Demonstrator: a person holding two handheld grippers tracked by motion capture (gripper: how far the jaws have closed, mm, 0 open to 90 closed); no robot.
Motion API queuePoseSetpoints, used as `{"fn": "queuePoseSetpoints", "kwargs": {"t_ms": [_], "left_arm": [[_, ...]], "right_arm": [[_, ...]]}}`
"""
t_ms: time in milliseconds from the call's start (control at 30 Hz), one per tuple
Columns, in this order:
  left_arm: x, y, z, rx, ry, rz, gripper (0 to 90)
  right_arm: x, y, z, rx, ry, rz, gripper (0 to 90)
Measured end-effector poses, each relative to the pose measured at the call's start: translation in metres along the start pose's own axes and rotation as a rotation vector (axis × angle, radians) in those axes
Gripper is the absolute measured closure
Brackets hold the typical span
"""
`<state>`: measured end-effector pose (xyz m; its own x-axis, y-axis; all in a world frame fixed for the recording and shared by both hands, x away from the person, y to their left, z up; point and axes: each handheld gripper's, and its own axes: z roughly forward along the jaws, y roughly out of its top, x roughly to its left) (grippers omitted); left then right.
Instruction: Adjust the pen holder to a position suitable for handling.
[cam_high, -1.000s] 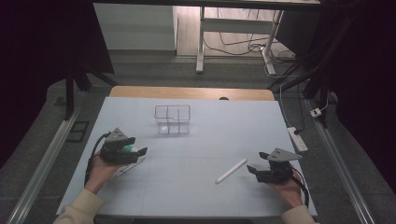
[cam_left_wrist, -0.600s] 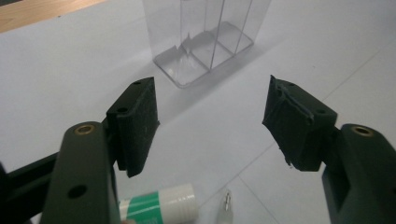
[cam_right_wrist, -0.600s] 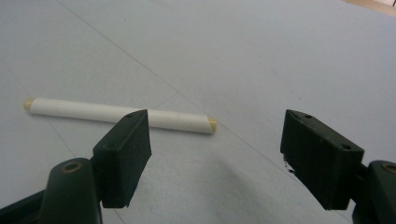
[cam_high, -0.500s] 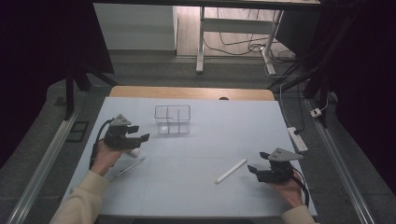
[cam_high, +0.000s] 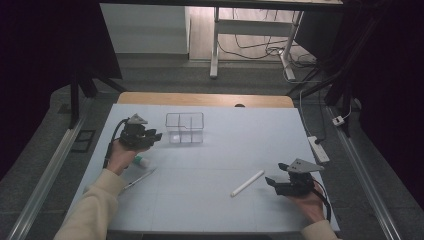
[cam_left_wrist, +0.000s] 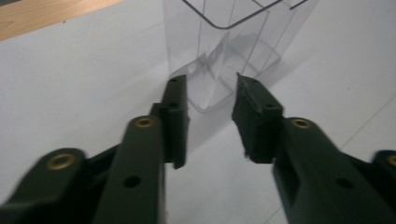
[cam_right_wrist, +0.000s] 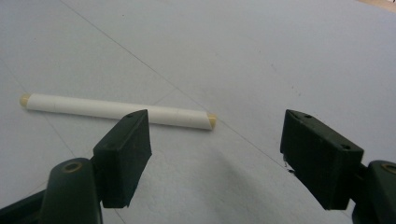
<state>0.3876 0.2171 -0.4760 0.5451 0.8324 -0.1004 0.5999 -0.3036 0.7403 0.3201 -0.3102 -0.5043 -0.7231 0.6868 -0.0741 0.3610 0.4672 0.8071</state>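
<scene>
Now, left gripper (cam_high: 156, 136): jaws just narrowing, nothing between, beside the clear plastic divided box (cam_high: 185, 127).
Right gripper (cam_high: 272, 182): jaws spread, empty, near the white cylindrical stick (cam_high: 247, 183).

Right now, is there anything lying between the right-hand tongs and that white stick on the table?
Nothing visible. The right tongs sit with jaws wide apart, and only bare table lies between them and the white stick. In the right gripper view the stick lies just beyond the jaw tips, untouched.
</scene>
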Motion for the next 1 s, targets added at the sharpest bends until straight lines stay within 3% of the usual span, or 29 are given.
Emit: {"fn": "queuePoseSetpoints", "kwargs": {"t_ms": [133,233,500,733,1000], "left_arm": [[0.004,0.005,0.005,-0.003,0.016,-0.005,83.3],[0.007,0.008,0.009,0.0,0.015,-0.015,89.0],[0.017,0.016,0.025,0.029,0.032,-0.03,89.3],[0.028,0.016,0.035,0.044,0.023,-0.056,89.2],[0.033,0.014,0.045,0.079,0.025,-0.061,89.3]], "right_arm": [[0.0,0.0,0.0,-0.001,0.0,0.002,23.9],[0.0,0.0,0.0,0.0,0.0,0.0,24.0],[0.001,0.0,0.001,0.0,-0.001,0.003,24.2],[0.0,0.001,-0.002,-0.014,0.002,0.011,24.5],[0.001,0.001,-0.002,-0.025,0.007,0.013,24.7]]}}
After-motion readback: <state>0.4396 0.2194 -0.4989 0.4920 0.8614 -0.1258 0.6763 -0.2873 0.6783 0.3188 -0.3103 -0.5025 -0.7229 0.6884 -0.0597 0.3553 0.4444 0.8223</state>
